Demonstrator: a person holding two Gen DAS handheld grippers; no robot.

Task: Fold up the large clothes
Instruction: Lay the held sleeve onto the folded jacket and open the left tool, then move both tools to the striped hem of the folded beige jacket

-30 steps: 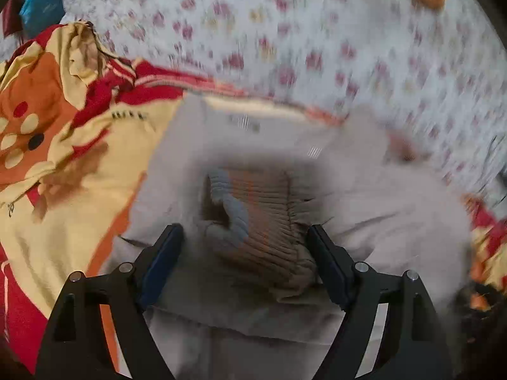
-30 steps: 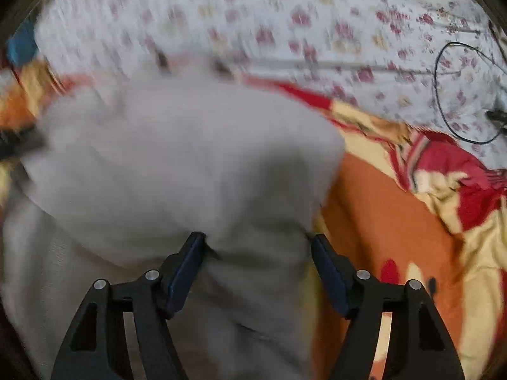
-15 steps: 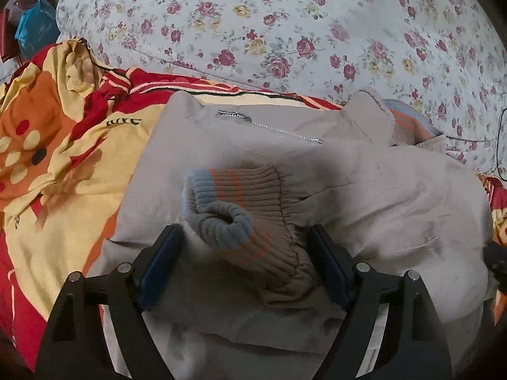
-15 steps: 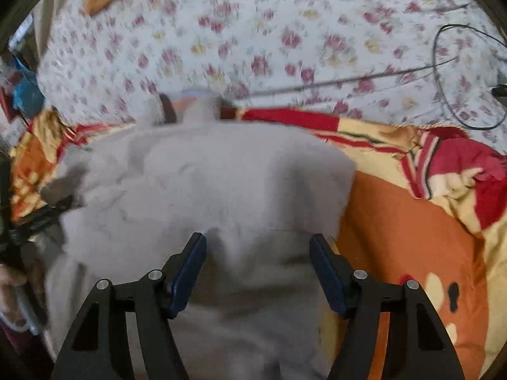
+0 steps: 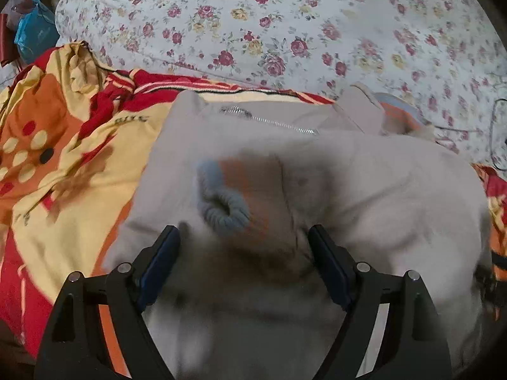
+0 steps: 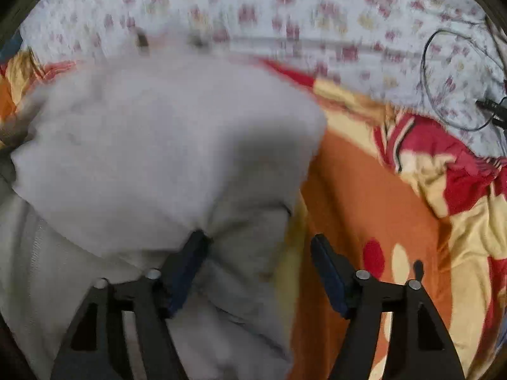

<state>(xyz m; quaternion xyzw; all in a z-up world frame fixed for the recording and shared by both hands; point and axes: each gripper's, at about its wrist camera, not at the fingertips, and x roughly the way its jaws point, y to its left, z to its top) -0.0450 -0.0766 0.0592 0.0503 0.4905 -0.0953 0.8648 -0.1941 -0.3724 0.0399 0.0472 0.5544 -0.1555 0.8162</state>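
Note:
A light grey zip jacket [image 5: 364,183] lies bunched on the bed, its zipper [image 5: 269,122] toward the far edge. Its ribbed cuff [image 5: 225,202], blue and orange striped, sits on the jacket just ahead of my left gripper [image 5: 244,250], whose jaws stand wide apart with nothing clamped. In the right wrist view the jacket [image 6: 152,145] fills the left half, blurred. My right gripper [image 6: 256,256] is open, with the jacket's right edge lying between its fingers.
The jacket lies on an orange, yellow and red blanket [image 5: 57,145], also in the right wrist view [image 6: 380,209]. Beyond is a white floral bedsheet [image 5: 285,22]. A black cable [image 6: 450,82] loops at the far right. A blue bag [image 5: 35,34] sits far left.
The left gripper has drawn slightly back from the cuff, which now lies flatter on the jacket. The right gripper has shifted right along the jacket's edge; more blanket shows.

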